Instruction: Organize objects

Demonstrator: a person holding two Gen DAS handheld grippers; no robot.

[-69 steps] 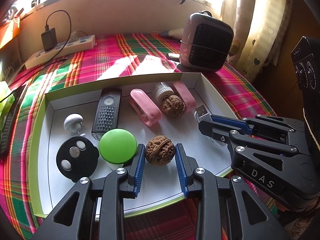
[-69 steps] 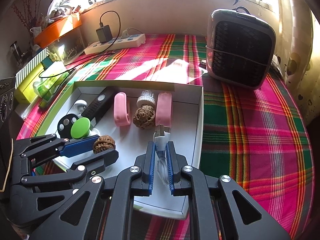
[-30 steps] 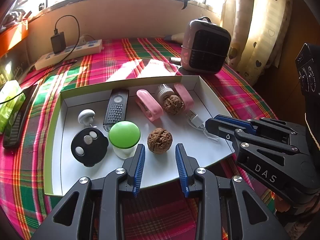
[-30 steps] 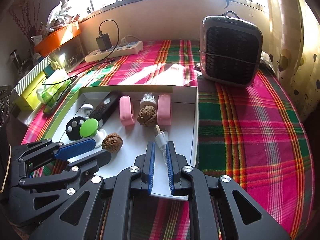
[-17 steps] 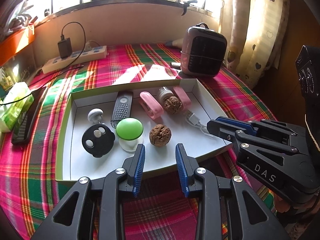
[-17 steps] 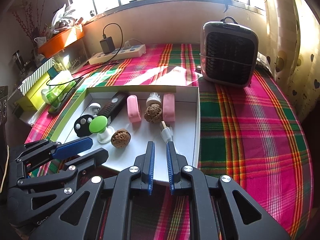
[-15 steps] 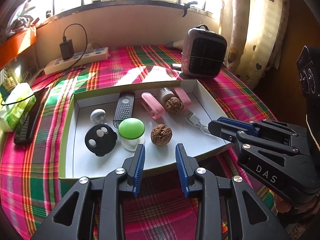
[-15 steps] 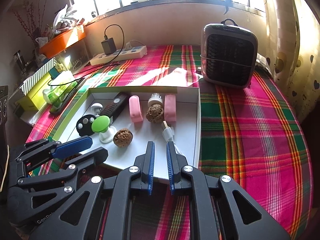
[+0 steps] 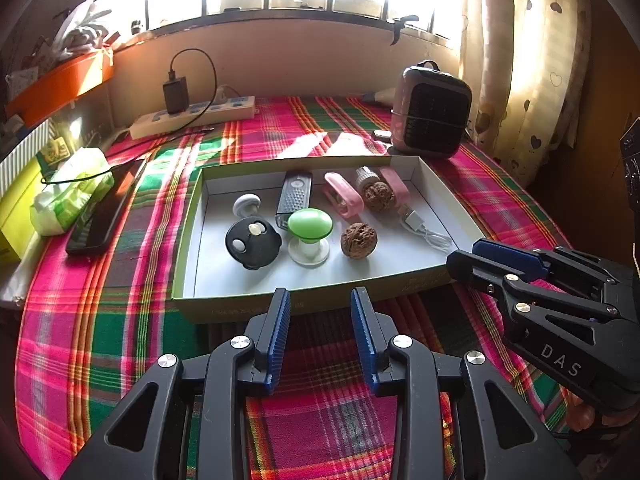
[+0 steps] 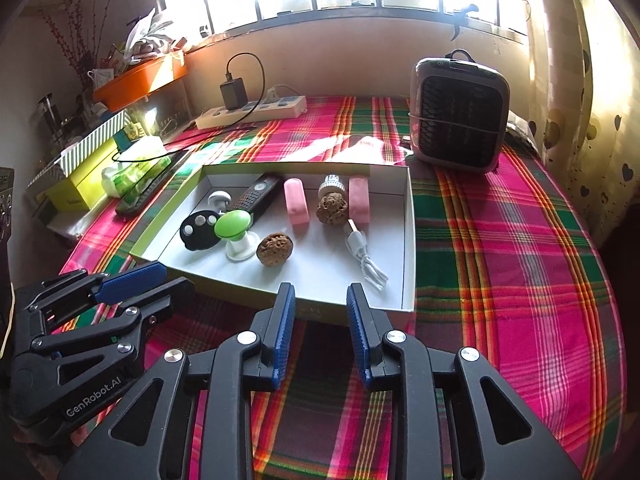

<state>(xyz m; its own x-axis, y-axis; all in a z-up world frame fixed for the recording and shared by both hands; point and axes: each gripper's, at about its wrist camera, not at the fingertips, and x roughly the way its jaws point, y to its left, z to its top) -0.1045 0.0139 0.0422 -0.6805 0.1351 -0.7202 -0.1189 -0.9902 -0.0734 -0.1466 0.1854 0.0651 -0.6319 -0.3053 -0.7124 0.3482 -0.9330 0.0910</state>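
Near the box's [image 10: 408, 240] front edge, both grippers hang empty — left gripper [image 9: 320, 304] parted, right gripper's [image 10: 320, 300] jaws opening — cable [image 10: 366, 258] lies inside.

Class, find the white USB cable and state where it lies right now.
In the right wrist view, the white USB cable lies inside the tray, near its right wall, just right of the loose walnut.

The left claw [image 9: 320, 304] hangs with its blue pads apart and nothing between them, just short of the near wall of a shallow box [image 9: 188, 216] on the plaid tabletop [image 9: 100, 312]. Inside lie a near walnut [image 9: 359, 240], a green knob [image 9: 310, 222], a black disc [image 9: 252, 243] and a white cable [image 9: 424, 229]. The right claw [image 9: 476, 256] reaches in at the box's near right corner.
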